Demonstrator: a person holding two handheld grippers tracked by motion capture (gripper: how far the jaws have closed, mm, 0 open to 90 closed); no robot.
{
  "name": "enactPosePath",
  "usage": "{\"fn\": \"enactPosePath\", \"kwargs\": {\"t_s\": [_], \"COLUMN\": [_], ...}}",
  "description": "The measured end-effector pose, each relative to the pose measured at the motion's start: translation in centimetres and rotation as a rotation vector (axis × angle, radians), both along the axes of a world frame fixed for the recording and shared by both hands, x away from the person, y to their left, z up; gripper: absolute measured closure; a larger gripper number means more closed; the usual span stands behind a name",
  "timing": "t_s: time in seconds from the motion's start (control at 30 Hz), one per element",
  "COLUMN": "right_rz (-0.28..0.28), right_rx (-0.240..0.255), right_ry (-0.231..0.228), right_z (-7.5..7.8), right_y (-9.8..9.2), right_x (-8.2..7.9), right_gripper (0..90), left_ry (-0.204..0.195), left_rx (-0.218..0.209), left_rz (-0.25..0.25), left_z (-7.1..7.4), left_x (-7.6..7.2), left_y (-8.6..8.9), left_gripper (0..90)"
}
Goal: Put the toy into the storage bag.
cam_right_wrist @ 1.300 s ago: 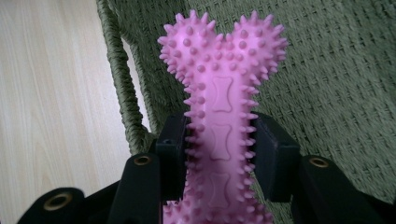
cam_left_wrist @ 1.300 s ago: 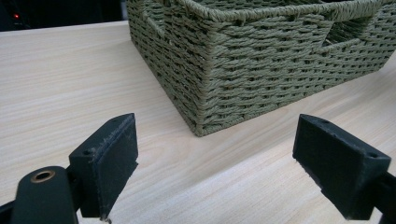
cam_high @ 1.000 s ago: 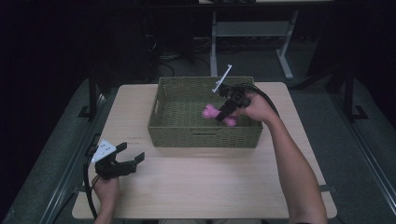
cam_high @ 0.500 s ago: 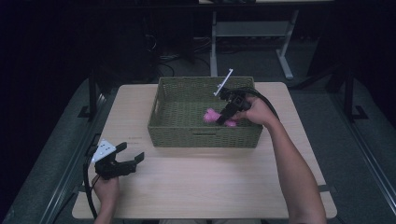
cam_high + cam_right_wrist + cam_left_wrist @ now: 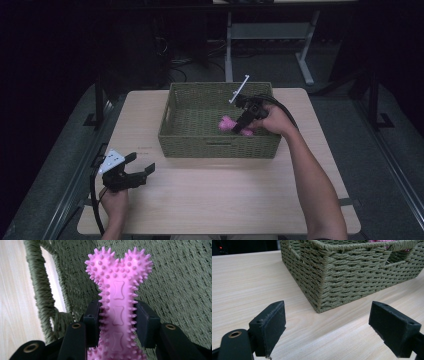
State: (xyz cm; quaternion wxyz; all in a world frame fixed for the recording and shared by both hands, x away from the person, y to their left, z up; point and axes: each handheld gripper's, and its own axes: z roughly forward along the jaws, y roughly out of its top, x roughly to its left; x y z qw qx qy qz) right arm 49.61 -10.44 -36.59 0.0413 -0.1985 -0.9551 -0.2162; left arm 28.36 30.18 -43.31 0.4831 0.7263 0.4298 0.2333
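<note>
Right gripper point(image 5: 117, 322) clamped on bone point(image 5: 117, 287) inside basket point(image 5: 220, 145), right side; release or removal pending. Left gripper point(image 5: 327, 325) open, empty.

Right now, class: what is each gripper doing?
Left gripper: open, fingers wide apart over the table, holding nothing.
Right gripper: shut on the pink spiky bone toy, inside the woven basket.

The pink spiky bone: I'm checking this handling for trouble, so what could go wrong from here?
1. The right tool grips the pink bone at its narrow, studded shaft; it may twist or slip.
2. It hangs inside the woven basket, close to the wall; the bone's spikes may snag the weave.
3. The left tool stands open, apart from the basket, leaving it unsteadied.
</note>
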Motion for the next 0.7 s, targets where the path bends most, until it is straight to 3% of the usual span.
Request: {"fn": "enactPosePath", "kwargs": {"t_s": [0.37, 0.7], "right_rz": [-0.014, -0.015], "right_rx": [-0.002, 0.009], "right_ry": [0.034, 0.035], "right_z": [-1.4, -1.5], "right_y": [0.4, 0.7], "right_x": [0.6, 0.6], "right_gripper": [58.1, 57.7], "left_ry": [-0.001, -0.004], "left_rx": [-0.005, -0.005], "left_rz": [0.007, 0.007], "left_z": [0.0, 0.0], "left_x": [0.0, 0.0], "left_y": [0.1, 0.1], "left_gripper": [13.6, 13.6]}}
